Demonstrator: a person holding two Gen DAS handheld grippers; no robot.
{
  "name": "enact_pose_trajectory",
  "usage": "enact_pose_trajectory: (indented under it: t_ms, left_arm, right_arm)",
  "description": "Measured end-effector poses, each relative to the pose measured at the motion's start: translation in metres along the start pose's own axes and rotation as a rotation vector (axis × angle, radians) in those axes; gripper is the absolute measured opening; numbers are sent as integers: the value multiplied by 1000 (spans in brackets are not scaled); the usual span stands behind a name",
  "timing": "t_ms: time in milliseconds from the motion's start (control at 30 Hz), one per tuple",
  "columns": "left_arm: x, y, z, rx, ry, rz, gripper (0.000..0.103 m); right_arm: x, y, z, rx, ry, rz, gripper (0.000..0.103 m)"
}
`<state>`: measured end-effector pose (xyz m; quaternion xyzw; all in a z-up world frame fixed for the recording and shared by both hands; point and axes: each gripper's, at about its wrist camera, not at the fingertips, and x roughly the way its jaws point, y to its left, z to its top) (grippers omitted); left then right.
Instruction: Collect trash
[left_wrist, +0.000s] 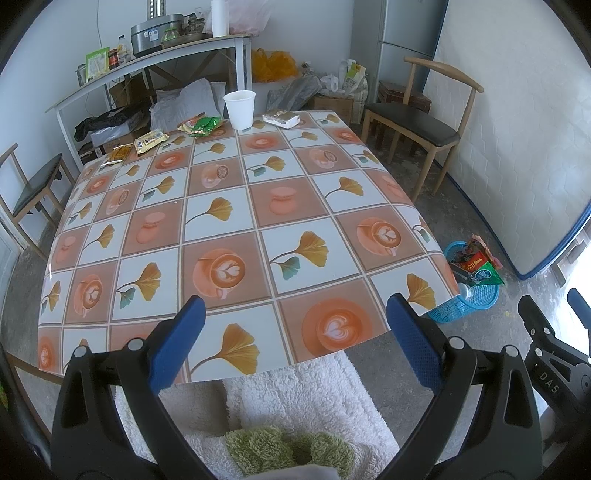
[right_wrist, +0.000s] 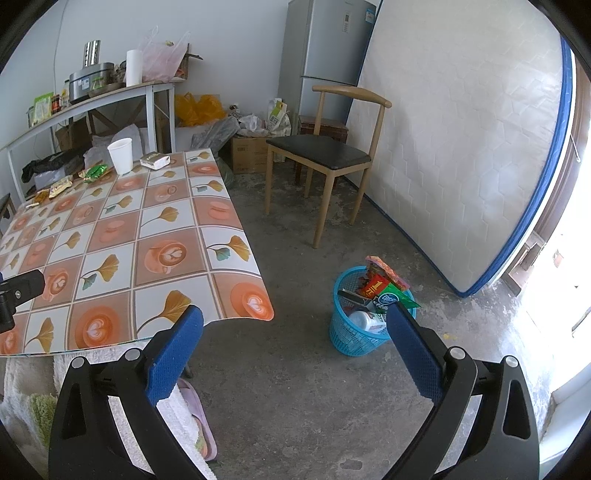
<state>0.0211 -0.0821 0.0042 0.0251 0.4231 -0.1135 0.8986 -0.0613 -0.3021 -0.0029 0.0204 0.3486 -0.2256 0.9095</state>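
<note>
Trash lies along the far edge of the patterned table (left_wrist: 229, 221): a white paper cup (left_wrist: 239, 109), a tissue pack (left_wrist: 281, 119), a green wrapper (left_wrist: 204, 126), a yellow snack packet (left_wrist: 150, 140) and an orange wrapper (left_wrist: 119, 153). The cup (right_wrist: 121, 156) and green wrapper (right_wrist: 95, 172) also show in the right wrist view. A blue basket (right_wrist: 365, 314) full of wrappers stands on the floor right of the table, also in the left wrist view (left_wrist: 474, 282). My left gripper (left_wrist: 291, 314) is open and empty over the table's near edge. My right gripper (right_wrist: 293, 328) is open and empty above the floor, beside the basket.
A wooden chair (right_wrist: 325, 155) stands right of the table, another chair (left_wrist: 33, 184) at the left. A mattress (right_wrist: 454, 147) leans on the right wall. A shelf (left_wrist: 147, 62) with kitchenware and bags stands behind. A white fleece garment (left_wrist: 295, 398) is below the near edge.
</note>
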Motion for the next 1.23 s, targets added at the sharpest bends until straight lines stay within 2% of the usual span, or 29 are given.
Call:
enact_pose_trajectory:
  t_ms: [1233]
  left_arm:
    - [1,-3,-1,2,-5,-3,94]
  right_arm:
    - [0,-2,0,-3,-2,-3,96]
